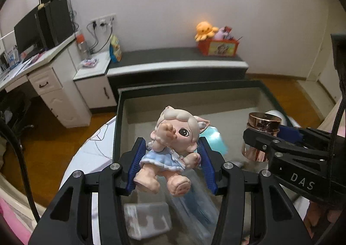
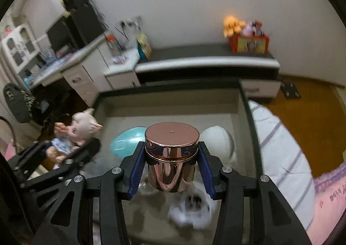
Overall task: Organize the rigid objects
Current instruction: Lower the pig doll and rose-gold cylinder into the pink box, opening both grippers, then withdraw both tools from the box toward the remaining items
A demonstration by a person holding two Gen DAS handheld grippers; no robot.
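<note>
The left gripper (image 1: 170, 165) is closed on a pig-like doll figurine (image 1: 170, 147), its two blue ribbed pads pressing the doll's sides at the waist. The doll wears a light blue dress and has pale hair. It leans back between the fingers, feet toward the camera at 6 o'clock, head toward 12 o'clock. It is held in the air above an open tray (image 1: 121, 102) with dark rims and a beige floor.

The right gripper (image 2: 172, 160) is clamped on a rose-gold metallic jar (image 2: 172, 154), upright, with the pads against the lid band on both sides. In the left wrist view this jar appears at 3 o'clock from the doll, near it but apart.

Below and beyond the held things, inside the tray, lie a teal egg-shaped object (image 2: 126, 141) at 10 o'clock from the jar and a white rounded object (image 2: 218, 140) at 2 o'clock from it. A blurred clear box (image 1: 147, 221) lies at 6 o'clock under the doll.

Farther out, at 12 o'clock, a low dark bench (image 1: 173, 59) runs along the wall, with a red box of plush toys (image 1: 217, 45) on it. A white desk (image 1: 36, 65) with a monitor sits at 10 o'clock.
</note>
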